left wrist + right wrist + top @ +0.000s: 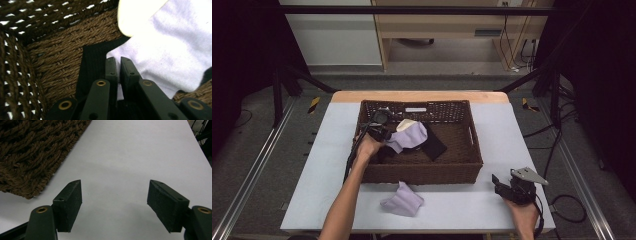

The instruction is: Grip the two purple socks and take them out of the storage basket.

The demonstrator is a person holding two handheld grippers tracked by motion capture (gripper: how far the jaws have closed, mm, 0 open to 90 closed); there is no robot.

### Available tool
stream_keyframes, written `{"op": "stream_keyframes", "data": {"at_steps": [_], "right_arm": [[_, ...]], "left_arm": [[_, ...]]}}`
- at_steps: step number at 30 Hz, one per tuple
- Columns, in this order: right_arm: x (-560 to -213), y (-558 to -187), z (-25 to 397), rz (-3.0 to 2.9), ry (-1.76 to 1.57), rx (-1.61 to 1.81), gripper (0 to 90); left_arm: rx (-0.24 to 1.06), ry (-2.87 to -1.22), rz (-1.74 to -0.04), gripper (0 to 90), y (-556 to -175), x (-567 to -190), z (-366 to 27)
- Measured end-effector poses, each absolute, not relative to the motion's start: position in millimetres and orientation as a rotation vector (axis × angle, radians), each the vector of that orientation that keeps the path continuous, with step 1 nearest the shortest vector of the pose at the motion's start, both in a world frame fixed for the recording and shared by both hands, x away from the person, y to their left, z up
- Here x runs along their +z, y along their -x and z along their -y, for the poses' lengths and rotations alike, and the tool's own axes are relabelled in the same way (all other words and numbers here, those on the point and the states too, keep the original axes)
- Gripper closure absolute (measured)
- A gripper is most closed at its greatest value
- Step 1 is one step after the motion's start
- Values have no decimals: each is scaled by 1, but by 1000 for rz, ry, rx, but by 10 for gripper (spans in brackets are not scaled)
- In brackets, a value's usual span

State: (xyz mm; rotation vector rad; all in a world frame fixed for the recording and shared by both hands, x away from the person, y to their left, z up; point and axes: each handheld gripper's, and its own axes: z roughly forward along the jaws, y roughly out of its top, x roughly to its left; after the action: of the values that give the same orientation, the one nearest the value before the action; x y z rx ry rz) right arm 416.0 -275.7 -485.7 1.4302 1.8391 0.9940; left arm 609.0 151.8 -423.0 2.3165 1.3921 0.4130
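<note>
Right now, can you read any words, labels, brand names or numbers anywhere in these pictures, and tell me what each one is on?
No readable text anywhere.
White tag on the far wall of the wicker basket, at: too small and blurred to read.
Lavender cloth pinched in the left tongs: no print.
Lavender cloth on the table: no print.
Right tongs, open over the table: no markings.
Yellow and black hazard tape on the floor: stripes, no words.

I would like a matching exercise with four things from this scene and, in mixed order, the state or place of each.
Things:
1. left gripper
2. right gripper
3. lilac cloth on the table
4. black cloth

States or places:
A. lies in front of the basket
B. open above the bare table
C. lies on the basket floor
D. shut on the lilac cloth in the basket

Pairs: 1-D, 2-B, 3-A, 4-C
</note>
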Motion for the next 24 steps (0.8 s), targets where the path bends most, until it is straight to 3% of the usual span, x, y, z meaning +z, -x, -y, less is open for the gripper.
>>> {"op": "stream_keyframes", "data": {"at_steps": [8,24], "right_arm": [[-486,-416,276,-1840,-1431,991,281],[-485,-415,275,-1831,-1419,988,280]], "left_arm": [[496,-2249,-1237,853,-596,-405,-146],[591,-1926,-1030,859,-552,-348,-162]]}}
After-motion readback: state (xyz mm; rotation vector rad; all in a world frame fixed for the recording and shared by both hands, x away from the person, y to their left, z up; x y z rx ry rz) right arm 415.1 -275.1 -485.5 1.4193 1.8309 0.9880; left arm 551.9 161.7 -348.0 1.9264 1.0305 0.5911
